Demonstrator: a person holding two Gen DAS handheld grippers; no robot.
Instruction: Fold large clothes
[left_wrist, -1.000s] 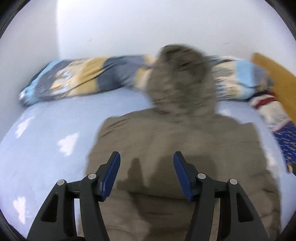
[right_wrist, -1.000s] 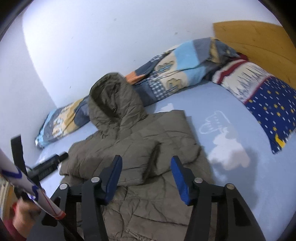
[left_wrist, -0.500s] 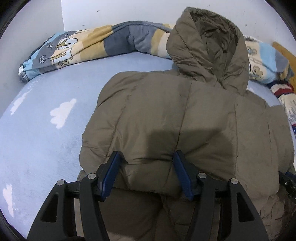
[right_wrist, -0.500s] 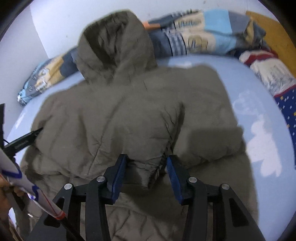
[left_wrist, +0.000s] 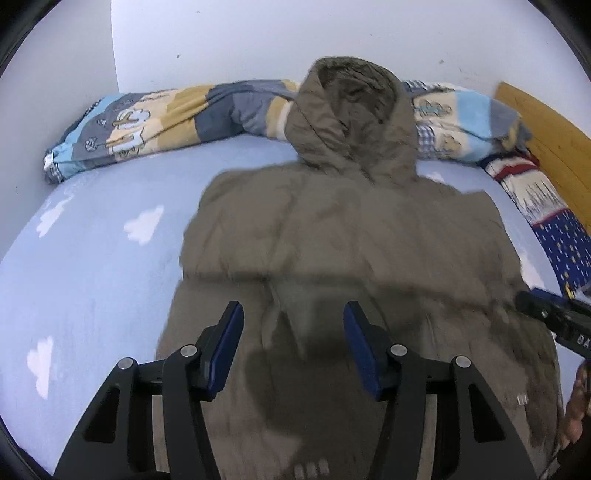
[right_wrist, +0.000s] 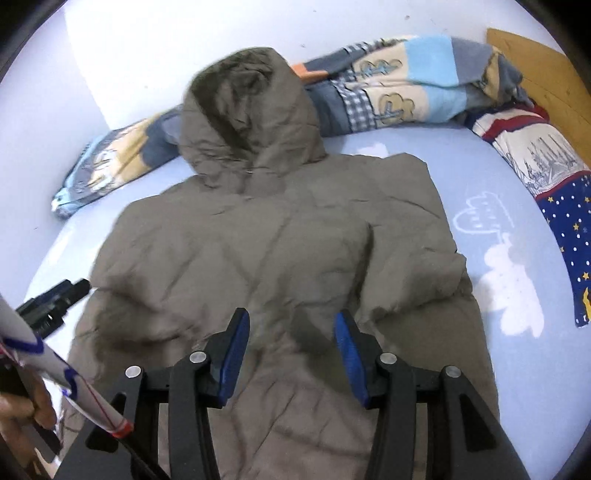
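An olive-brown hooded padded jacket (left_wrist: 351, 251) lies flat on the light blue bed sheet (left_wrist: 92, 258), hood (left_wrist: 351, 118) at the far end against the rolled blanket. Both sleeves are folded in over the body. My left gripper (left_wrist: 293, 328) is open and empty, held above the jacket's lower left part. My right gripper (right_wrist: 291, 328) is open and empty above the jacket (right_wrist: 277, 240) lower middle. The right gripper's tip shows at the right edge of the left wrist view (left_wrist: 546, 314); the left gripper's tip shows at the left of the right wrist view (right_wrist: 55, 299).
A rolled patchwork blanket (left_wrist: 166, 118) lies along the white wall behind the hood. A star-patterned pillow (right_wrist: 561, 199) and a wooden headboard (right_wrist: 535, 62) are at the right. Cloud-printed sheet (right_wrist: 517, 277) shows on both sides of the jacket.
Both grippers have pulled back and up from the folded sleeve edges they were close over half a second ago. The jacket lies with its sleeves folded in.
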